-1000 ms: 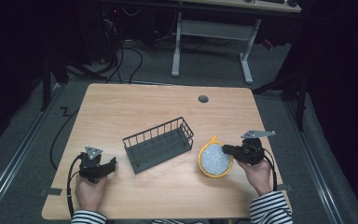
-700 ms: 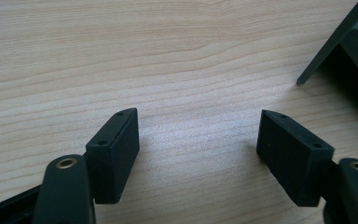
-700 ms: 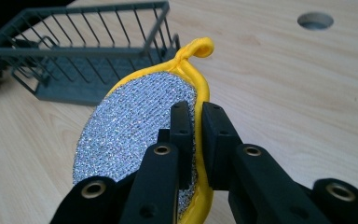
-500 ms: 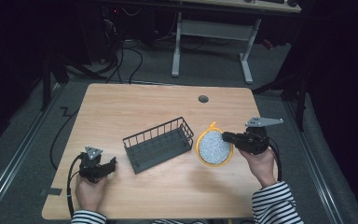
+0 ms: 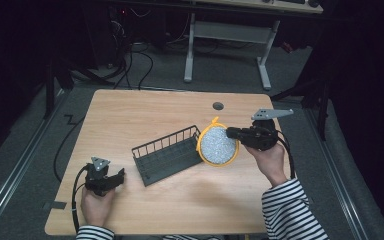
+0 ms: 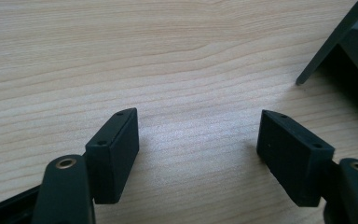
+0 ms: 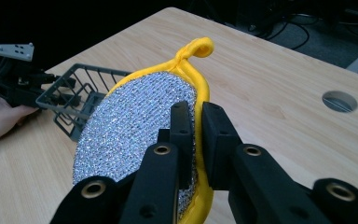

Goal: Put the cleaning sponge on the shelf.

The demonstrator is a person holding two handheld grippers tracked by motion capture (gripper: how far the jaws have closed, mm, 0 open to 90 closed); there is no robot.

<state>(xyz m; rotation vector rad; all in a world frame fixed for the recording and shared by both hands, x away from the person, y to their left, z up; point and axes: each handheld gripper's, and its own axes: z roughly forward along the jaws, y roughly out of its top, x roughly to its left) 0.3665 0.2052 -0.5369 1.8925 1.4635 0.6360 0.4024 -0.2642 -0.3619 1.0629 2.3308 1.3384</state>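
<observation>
A round scrubbing pad (image 5: pixel 218 145) with a silver glitter face, yellow rim and yellow loop hangs above the table, tilted on edge. My right gripper (image 5: pixel 231 133) is shut on its rim; in the right gripper view the jaws of that gripper (image 7: pixel 196 122) pinch the pad (image 7: pixel 135 116) at its yellow edge. A dark wire basket (image 5: pixel 169 154) sits mid-table, just left of the pad, and shows again as the basket (image 7: pixel 77 100) in the right gripper view. At the front left my left gripper (image 5: pixel 120 175) rests on the wood; its jaws (image 6: pixel 196 142) stand open over bare tabletop.
The wooden table (image 5: pixel 150 112) has a round cable hole (image 5: pixel 218 106) at the back right. A basket corner (image 6: pixel 340 44) enters the left gripper view at the upper right. Beyond the table stand a white desk frame (image 5: pixel 225 45) and cables on the floor.
My right gripper has lifted the pad off the table and carried it up and toward the basket, tilting it on edge. The left gripper has stayed put.
</observation>
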